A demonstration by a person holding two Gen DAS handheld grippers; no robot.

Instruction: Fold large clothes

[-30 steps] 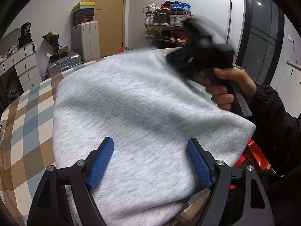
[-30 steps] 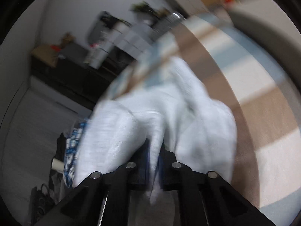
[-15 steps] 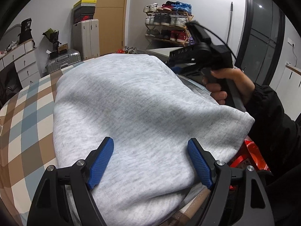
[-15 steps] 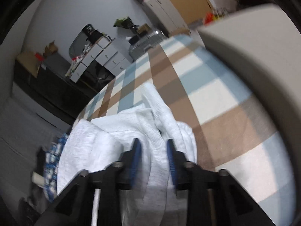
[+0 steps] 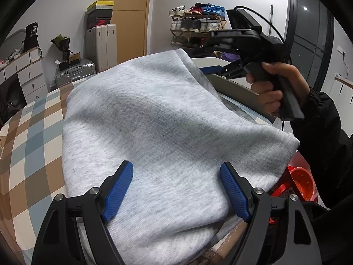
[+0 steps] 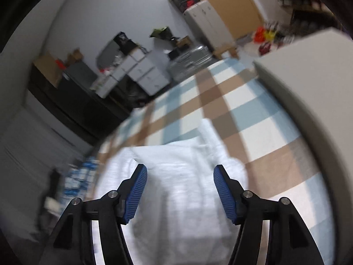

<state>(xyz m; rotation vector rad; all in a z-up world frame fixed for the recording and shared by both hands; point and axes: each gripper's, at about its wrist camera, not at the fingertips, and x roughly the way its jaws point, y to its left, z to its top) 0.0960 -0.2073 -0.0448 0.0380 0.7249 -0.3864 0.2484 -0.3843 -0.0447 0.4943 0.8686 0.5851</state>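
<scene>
A light grey sweatshirt [image 5: 154,121] lies folded on the checked tablecloth [image 5: 28,132]. My left gripper [image 5: 176,190] hovers open over its near edge, blue pads wide apart and pinching nothing. In the left wrist view a hand holds my right gripper [image 5: 209,53] just past the garment's far right corner. In the blurred right wrist view the right gripper [image 6: 179,190] has its jaws opening above the sweatshirt [image 6: 176,154]. The cloth lies below and between the pads, which do not press on it.
A white box [image 6: 308,77] stands on the table to the right of the garment. A red basket [image 5: 302,178] sits low beside the table's near right edge. Suitcases [image 5: 101,44], drawers [image 5: 24,72] and a shoe rack [image 5: 196,26] line the far walls.
My right gripper has let go of the bunched cloth, its jaws have spread, and it has drawn back a little. The sweatshirt now lies flatter. My left gripper has stayed put.
</scene>
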